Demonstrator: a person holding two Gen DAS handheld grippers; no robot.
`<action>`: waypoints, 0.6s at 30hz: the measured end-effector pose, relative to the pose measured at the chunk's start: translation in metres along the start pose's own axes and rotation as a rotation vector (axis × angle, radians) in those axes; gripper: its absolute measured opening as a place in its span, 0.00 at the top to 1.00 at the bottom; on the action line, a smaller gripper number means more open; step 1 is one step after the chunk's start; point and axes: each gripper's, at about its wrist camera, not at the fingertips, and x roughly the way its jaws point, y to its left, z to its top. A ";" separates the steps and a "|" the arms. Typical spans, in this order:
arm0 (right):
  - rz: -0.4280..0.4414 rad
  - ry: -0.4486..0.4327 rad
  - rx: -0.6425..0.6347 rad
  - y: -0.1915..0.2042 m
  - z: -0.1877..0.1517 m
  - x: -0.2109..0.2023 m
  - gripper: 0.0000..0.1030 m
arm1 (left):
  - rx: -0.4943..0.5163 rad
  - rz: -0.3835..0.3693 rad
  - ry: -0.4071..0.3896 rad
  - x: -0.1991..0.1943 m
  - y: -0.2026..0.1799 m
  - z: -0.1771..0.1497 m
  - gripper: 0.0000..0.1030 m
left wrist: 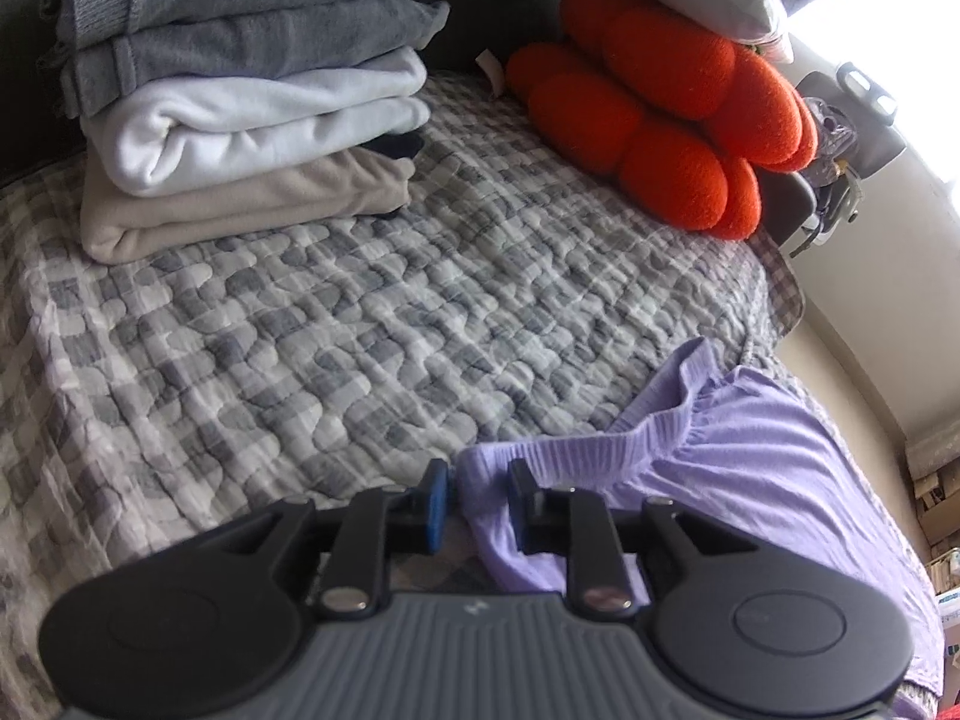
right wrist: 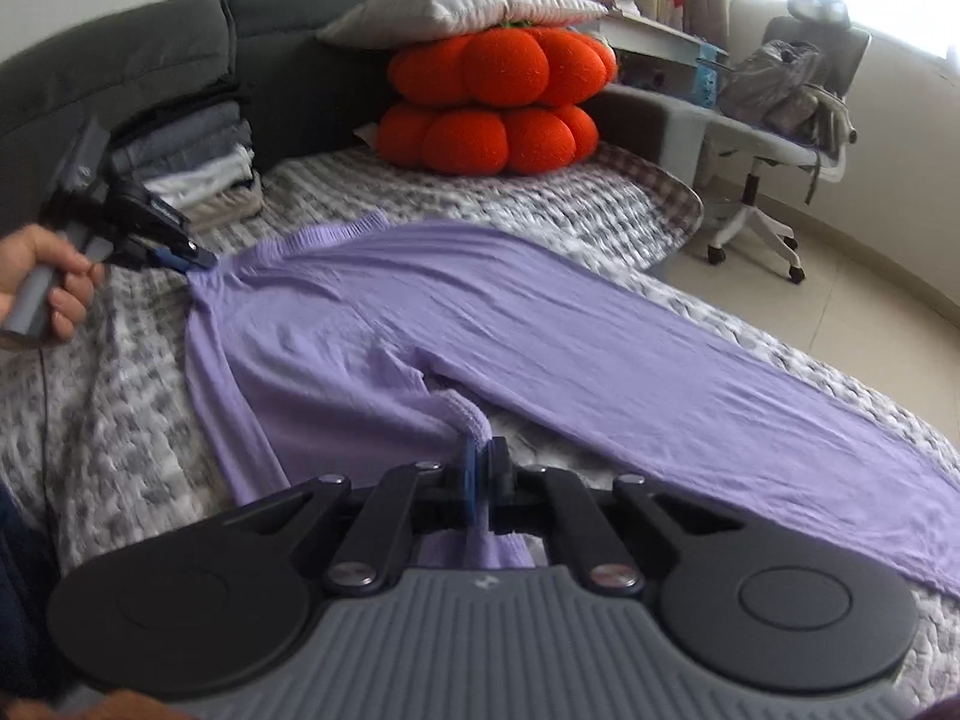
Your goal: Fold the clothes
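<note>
We find a pair of purple trousers (right wrist: pixel 480 312) spread flat across the checked bedcover (right wrist: pixel 540 204), filling the middle of the right wrist view with the waistband at centre left and one leg running to the lower right edge. The right gripper (right wrist: pixel 483 468), at lower centre of that view, has its jaws pressed together on the cuff of the nearer leg, which bunches up between the blue pads; we judge this hold is meant to carry that leg across for a fold. The left gripper (left wrist: pixel 471 492), at lower centre of the left wrist view, has its jaws partly spread at the waistband corner; cloth lies in the gap, yet the pads do not appear to press it, so we record no grip there. A hand (right wrist: pixel 42 276) at the left edge of the right wrist view carries this tool. A stack of folded clothes (left wrist: pixel 252 90) stands at the upper left of the left wrist view, near the dark headboard (right wrist: pixel 180 60), presumably kept clear of the working area. Orange cushions (right wrist: pixel 498 102) sit under a grey pillow (right wrist: pixel 456 6) at top centre. An office chair (right wrist: pixel 780 138) at the upper right holds a bag. We see no basket or other container on the bed.
</note>
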 end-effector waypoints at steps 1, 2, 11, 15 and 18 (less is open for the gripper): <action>-0.012 0.010 -0.006 0.000 -0.001 0.002 0.98 | -0.007 0.003 0.006 0.001 0.001 0.000 0.72; -0.035 0.026 -0.023 0.001 -0.003 0.005 0.98 | -0.013 0.002 0.011 0.002 0.003 -0.001 0.70; 0.049 0.069 0.049 -0.007 -0.008 0.017 0.86 | -0.121 -0.068 0.015 -0.007 0.018 0.008 0.60; 0.111 0.044 0.112 -0.014 -0.003 0.017 0.86 | -0.128 -0.087 -0.034 -0.016 0.020 0.016 0.60; 0.153 0.009 0.165 -0.020 0.006 0.017 0.86 | -0.066 -0.116 -0.054 -0.013 0.009 0.023 0.55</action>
